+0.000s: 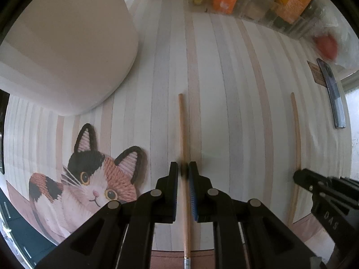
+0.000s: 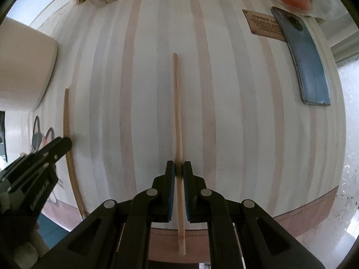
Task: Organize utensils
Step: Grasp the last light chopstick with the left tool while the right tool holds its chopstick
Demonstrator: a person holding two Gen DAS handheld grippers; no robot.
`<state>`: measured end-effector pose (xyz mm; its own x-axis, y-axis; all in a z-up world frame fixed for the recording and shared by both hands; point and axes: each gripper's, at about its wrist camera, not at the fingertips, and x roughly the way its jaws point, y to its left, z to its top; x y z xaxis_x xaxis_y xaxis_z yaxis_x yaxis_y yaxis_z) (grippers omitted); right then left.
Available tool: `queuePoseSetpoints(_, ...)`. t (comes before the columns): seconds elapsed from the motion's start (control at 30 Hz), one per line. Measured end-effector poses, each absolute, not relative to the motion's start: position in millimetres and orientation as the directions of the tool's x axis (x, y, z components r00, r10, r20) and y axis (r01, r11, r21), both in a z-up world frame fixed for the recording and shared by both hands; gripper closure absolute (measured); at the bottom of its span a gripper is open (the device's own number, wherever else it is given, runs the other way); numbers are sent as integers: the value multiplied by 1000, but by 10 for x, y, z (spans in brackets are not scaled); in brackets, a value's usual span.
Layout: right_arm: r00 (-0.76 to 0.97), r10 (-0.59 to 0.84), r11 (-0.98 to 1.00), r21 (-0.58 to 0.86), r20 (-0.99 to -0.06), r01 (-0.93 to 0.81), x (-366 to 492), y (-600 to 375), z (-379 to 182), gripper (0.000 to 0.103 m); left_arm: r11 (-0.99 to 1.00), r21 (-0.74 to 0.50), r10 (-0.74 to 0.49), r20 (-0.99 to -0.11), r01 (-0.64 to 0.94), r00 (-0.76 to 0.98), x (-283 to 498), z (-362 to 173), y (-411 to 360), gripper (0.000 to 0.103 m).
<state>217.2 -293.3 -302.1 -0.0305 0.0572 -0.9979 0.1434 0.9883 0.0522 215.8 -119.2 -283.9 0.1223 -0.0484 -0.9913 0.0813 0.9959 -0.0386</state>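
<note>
Both grippers are pointing straight down over the striped table (image 2: 235,89), the left gripper (image 1: 184,168) pinching one wooden chopstick (image 1: 182,123) and the right gripper (image 2: 178,167) clamping the other chopstick (image 2: 177,103), side by side above the tabletop.

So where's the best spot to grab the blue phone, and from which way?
Probably across the phone's two long edges near its middle, coming straight down from above. It lies flat on the striped tablecloth, and its short width suits narrow jaws better than its length.
</note>
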Motion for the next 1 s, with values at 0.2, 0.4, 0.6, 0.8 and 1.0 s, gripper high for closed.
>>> queuePoseSetpoints(0.2, -34, 23, 990, 18, -999, 138, 2201, -2792, -3096, 95, 995, -42, -53, -991, 92, 123, 2211, -2856, -1130, 93)
queuePoseSetpoints(0.4, -51, 35, 986, 26, -998, 166, 2266, -2596, -3215, 95, 994, -43, -55, -991, 97, 125, 2196, -2897, -1117, 93)
queuePoseSetpoints(0.6, -60, 5, 989, -4, -998, 147, 2449, -2558, -3254, 95, 993, -32, -45, -993, 116, 112, 2230, -2873, -1188, 93)
queuePoseSetpoints(0.8, -60, -28, 990, -36, -998, 136, 2561, -2337, -3226, 95, 987, -36, -49, -996, 156, 80, 2301, -2885, -1241, 98)
queuePoseSetpoints(1.0, 25, 34, 986, 38, -999, 163, 2316, -2333, -3035, 95, 984, -34, -57, -990, 174, 132, 2237, -2778, -1235, 99)
